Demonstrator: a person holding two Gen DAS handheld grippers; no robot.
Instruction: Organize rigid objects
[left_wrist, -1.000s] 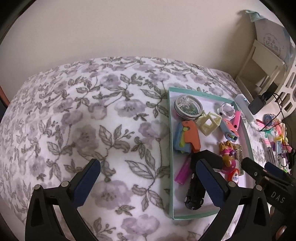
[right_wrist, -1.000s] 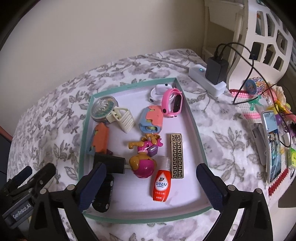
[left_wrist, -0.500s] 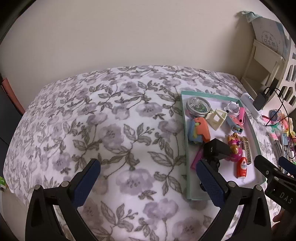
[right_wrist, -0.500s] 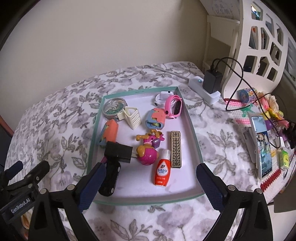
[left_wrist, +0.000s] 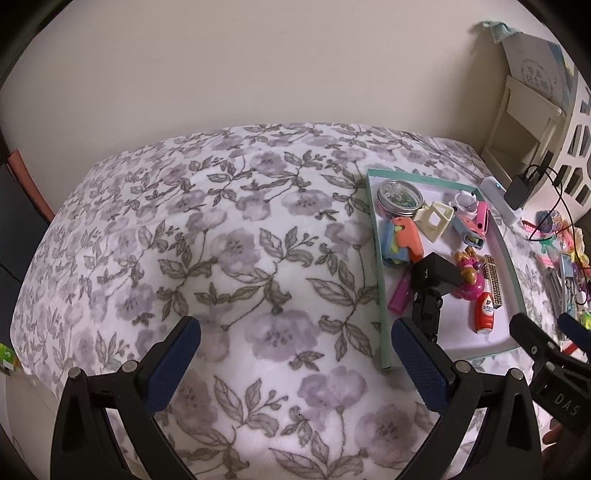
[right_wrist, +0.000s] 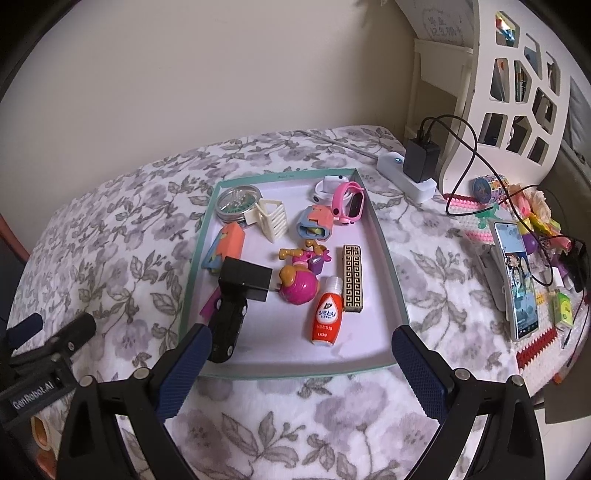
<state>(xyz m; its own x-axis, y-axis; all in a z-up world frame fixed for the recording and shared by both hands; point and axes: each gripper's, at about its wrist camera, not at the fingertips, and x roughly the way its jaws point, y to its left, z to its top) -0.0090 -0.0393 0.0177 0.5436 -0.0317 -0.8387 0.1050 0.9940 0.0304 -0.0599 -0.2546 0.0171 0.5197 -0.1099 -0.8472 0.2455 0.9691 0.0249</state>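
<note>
Teal-rimmed tray (right_wrist: 391, 266) of small hard things sits on the flowered bed, both tongs wide and empty.

Left tongs (left_wrist: 295, 363) hang over bare blanket (left_wrist: 221, 258) beside the tray; right tongs (right_wrist: 301, 363) hang before its near edge, gripping nothing. Inside lie a red bottle (right_wrist: 327, 317), a pink toy (right_wrist: 299, 286), a patterned gold bar (right_wrist: 352, 277), a black plug (right_wrist: 245, 278) propped on a black toy car (right_wrist: 227, 330), a round tin (right_wrist: 236, 203) and a pink watch (right_wrist: 349, 203). Crowding looks like the risk: reaching for the bottle could nudge the toy or bar, and the soft bed may let the tray tip under a push.
</note>
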